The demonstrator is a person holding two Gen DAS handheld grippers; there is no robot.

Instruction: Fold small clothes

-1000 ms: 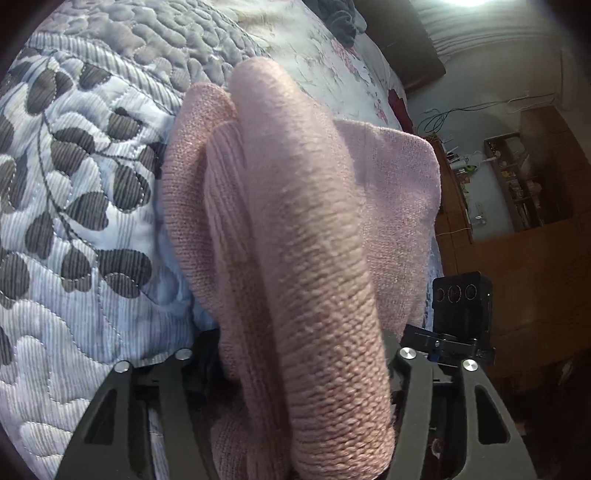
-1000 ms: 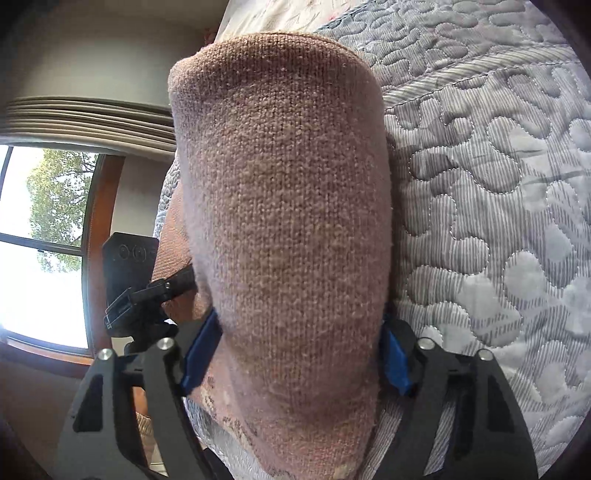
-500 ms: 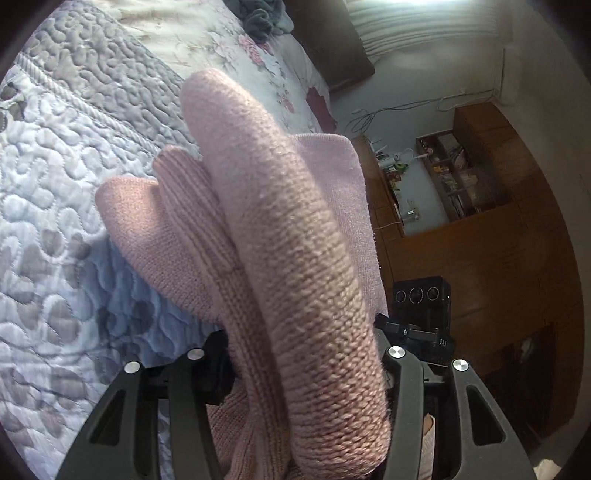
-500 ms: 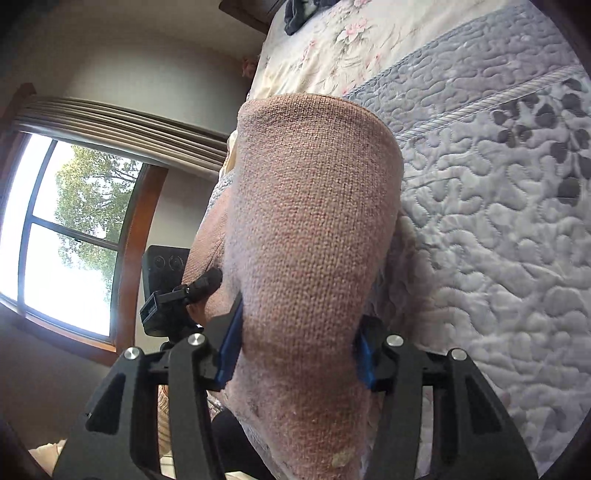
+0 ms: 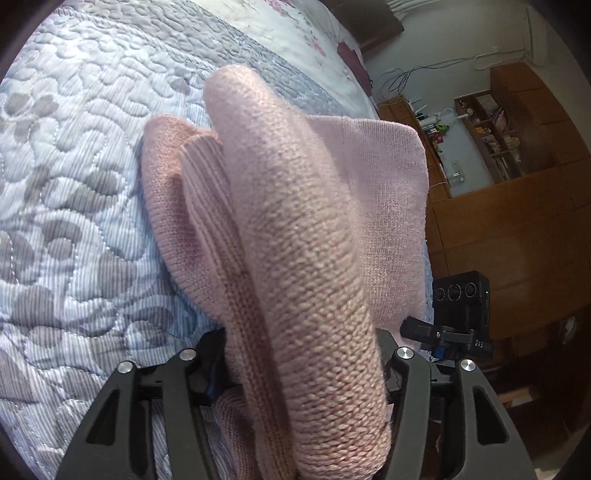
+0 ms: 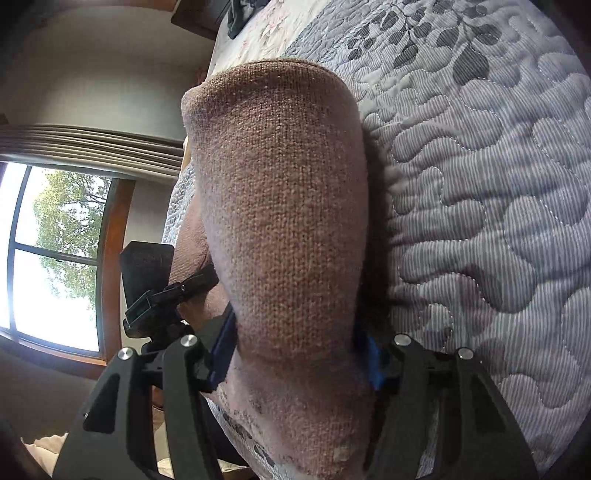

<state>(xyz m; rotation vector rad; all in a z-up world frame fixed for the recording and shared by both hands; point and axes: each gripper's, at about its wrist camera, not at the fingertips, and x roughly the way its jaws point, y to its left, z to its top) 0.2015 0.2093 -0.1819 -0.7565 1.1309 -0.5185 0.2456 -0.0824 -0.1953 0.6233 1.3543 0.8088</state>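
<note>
A pink knitted garment (image 5: 295,229) fills the middle of the left wrist view, a thick fold of it bulging over my left gripper (image 5: 299,365), which is shut on it. Its far part hangs down toward the quilted bed cover (image 5: 74,184). In the right wrist view the same pink knitted garment (image 6: 284,206) is draped over my right gripper (image 6: 295,354), which is shut on another edge of it. The fingertips of both grippers are hidden by the knit. The other gripper shows as a black block at each view's side.
A grey-blue quilt with a leaf pattern (image 6: 498,184) covers the bed under the garment. A wooden cabinet and shelves (image 5: 517,184) stand beyond the bed's edge. A window (image 6: 48,251) with curtains is on the other side. Dark clothing (image 6: 240,18) lies far up the bed.
Both grippers have kept their hold on the garment and swung with it over the quilt. The garment's hanging part now lies closer to the bed cover.
</note>
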